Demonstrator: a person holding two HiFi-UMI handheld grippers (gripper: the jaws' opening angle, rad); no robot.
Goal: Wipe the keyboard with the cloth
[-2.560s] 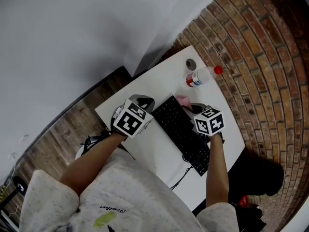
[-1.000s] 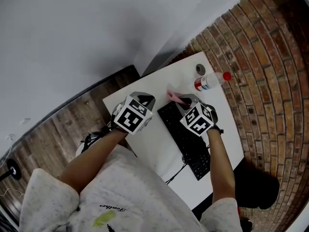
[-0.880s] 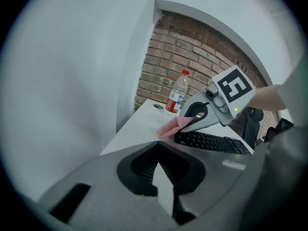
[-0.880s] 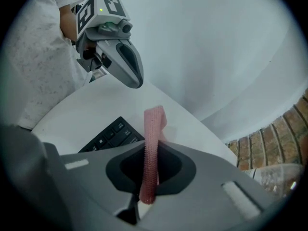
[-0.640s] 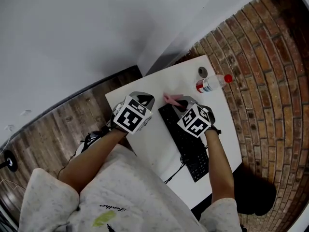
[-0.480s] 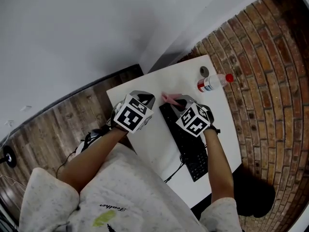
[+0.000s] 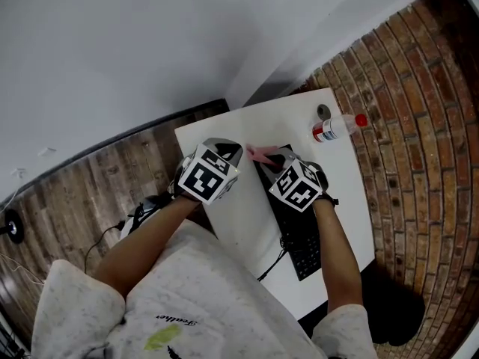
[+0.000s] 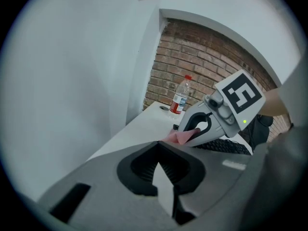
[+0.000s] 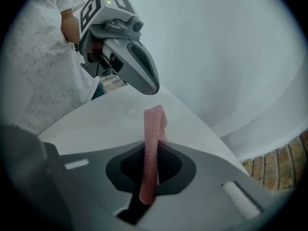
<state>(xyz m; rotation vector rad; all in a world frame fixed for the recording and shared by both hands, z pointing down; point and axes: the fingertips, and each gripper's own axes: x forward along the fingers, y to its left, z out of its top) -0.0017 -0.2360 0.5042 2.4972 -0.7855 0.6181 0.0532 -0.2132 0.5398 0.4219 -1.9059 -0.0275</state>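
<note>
keyboard [image 7: 301, 239] partly hidden under right gripper [image 7: 274, 158], jaws clamping cloth [image 9: 154, 129]; left gripper [image 7: 227, 149] jaws closed, empty.

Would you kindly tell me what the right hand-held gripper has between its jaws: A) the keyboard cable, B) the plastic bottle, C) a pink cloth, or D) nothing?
C: the right gripper view shows the right hand-held gripper with jaws closed on the pink cloth, which sticks out past them.
</note>
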